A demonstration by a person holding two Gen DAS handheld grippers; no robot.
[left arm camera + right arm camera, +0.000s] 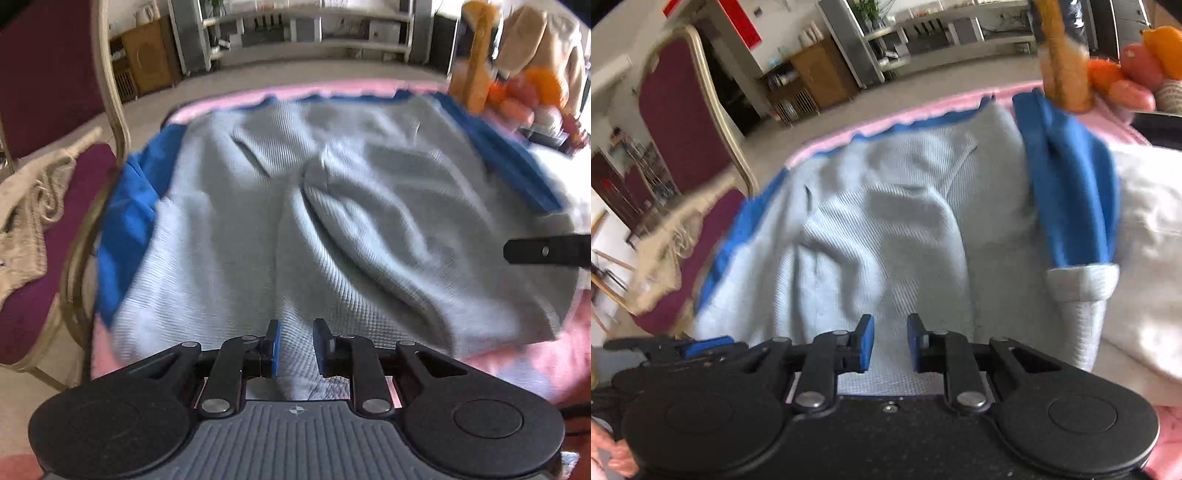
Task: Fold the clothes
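Left of the garment (332, 206), one maroon padded chair (48, 110) with a curved metal frame carries a beige knitted cloth (26, 221). The left gripper (295, 349) hovers low over the garment's near edge, its blue pads spread, pinching nothing. One ribbed grey garment with blue lining lies rumpled on a pink cover (517, 362). The right gripper (890, 343) hovers likewise, spread and empty. Right of the garment sits a white cloth (1145, 240).
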